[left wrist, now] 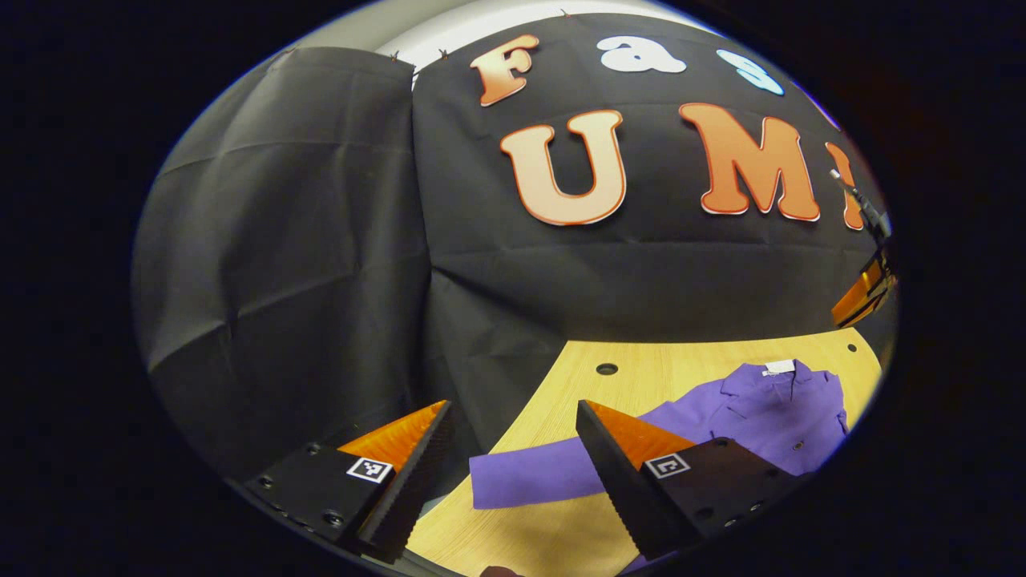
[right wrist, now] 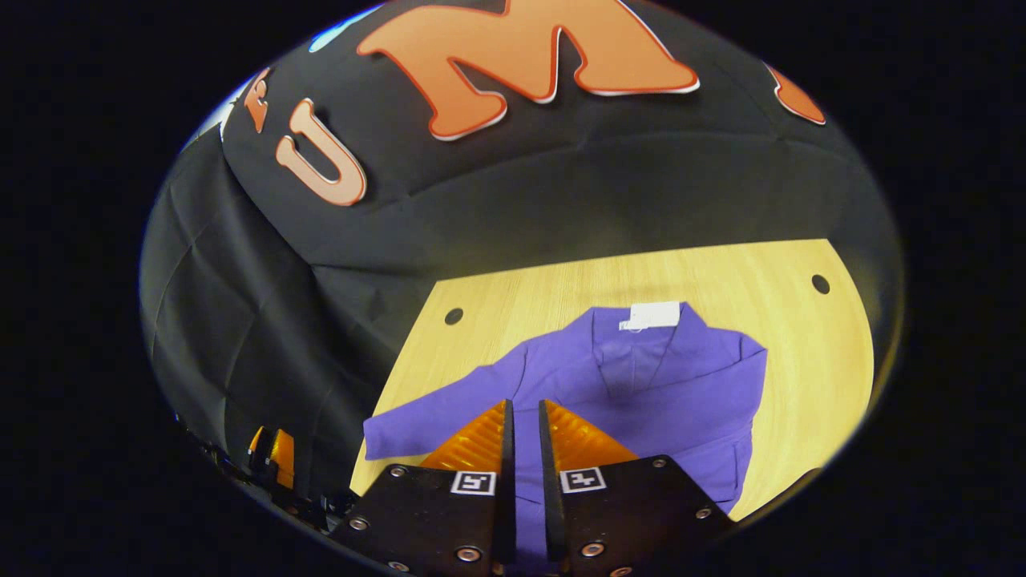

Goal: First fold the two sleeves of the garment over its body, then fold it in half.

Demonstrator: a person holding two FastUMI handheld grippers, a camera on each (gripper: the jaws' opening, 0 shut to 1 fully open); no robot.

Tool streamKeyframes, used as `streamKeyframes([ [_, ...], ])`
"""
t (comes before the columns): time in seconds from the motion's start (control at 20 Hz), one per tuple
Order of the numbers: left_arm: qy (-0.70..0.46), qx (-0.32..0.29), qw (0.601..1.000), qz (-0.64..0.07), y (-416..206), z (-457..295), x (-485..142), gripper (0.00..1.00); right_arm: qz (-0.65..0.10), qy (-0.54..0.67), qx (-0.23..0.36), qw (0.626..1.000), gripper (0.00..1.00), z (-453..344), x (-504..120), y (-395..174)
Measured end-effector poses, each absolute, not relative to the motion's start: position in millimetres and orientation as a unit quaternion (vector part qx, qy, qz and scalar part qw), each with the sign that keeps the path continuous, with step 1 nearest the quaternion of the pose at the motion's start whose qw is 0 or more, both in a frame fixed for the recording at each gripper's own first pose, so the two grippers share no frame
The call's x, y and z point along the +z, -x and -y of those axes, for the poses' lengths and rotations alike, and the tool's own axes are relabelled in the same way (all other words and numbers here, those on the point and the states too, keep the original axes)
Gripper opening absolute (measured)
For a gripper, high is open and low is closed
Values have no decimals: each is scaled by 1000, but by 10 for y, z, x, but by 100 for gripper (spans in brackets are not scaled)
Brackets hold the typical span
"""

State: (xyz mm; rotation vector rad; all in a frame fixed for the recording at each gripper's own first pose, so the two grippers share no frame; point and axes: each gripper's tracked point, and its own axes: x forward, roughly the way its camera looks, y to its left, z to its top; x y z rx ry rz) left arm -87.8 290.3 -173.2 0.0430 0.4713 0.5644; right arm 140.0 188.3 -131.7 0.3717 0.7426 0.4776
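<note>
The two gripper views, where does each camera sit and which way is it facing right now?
Left gripper view: rides the left hand-held gripper, above the wooden table's corner, facing the booth wall; own fingers spread wide, purple garment off to the right.
Right gripper view: rides the right hand-held gripper, looking down over the garment toward its collar; own fingers nearly together.
Shared: the garment, its outstretched sleeve, the table.

We're in a recording booth, not a home: creased black cloth wall (left wrist: pixel 304 264) hangs behind a pale wooden tabletop (right wrist: pixel 801 361) drilled with round holes (right wrist: pixel 820 284).
</note>
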Motion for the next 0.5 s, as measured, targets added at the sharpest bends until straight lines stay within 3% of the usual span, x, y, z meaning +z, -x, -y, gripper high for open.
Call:
streamKeyframes([
  [0.05, -10, 274, 929, -248, 863, -2951, -1861, 98, -342, -181, 227, 894, 19, -1820, -1255, -1384],
  [0.1, 1, 271, 924, -268, 852, -3005, -1983, 98, -332, -180, 220, 899, 29, -1745, -1228, -1380],
  [0.15, 15, 265, 918, -293, 830, -3044, -2135, 98, -329, -175, 212, 903, 23, -1659, -1237, -1329],
  [0.2, 33, 260, 913, -314, 785, -3089, -2298, 94, -324, -171, 197, 910, 41, -1554, -1238, -1303],
  [0.25, 51, 257, 905, -335, 776, -3144, -2435, 99, -316, -170, 184, 915, 41, -1464, -1219, -1291],
  [0.4, 102, 255, 881, -386, 791, -3339, -2747, 99, -296, -185, 154, 924, 50, -1270, -1201, -1200],
  [0.45, 117, 253, 872, -402, 811, -3402, -2845, 99, -293, -189, 144, 926, 44, -1208, -1220, -1153],
  [0.5, 129, 249, 864, -418, 836, -3472, -2945, 99, -291, -187, 134, 929, 52, -1145, -1251, -1113],
])
